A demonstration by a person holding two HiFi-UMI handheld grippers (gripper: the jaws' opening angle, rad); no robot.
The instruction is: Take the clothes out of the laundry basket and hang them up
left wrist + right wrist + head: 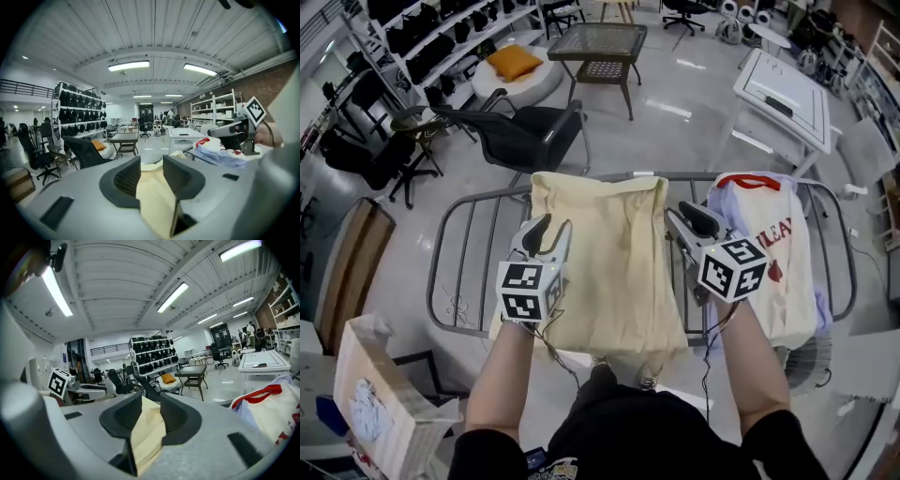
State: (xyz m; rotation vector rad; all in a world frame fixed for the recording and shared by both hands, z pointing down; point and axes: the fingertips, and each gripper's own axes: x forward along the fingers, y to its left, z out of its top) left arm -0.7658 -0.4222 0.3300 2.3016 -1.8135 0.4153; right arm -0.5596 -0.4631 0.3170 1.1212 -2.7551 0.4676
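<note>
While left claw (546, 230) and right claw (689, 221) are each clamping a top corner of the pale yellow fabric garment (609, 277), it's draping over the middle of the grey wire drying rack (457, 246). I'm judging taut, level hands best, with white red-printed clothing (780, 258) crowding the right edge and bare bars left.

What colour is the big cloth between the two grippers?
Pale yellow: the cloth is plain, with no print. The head view shows it best.

Left claw (151, 174) grips a cream cloth (157, 208) between its pads. Right claw (225, 133) in view at right, beside heaped clothes (213, 152).
</note>
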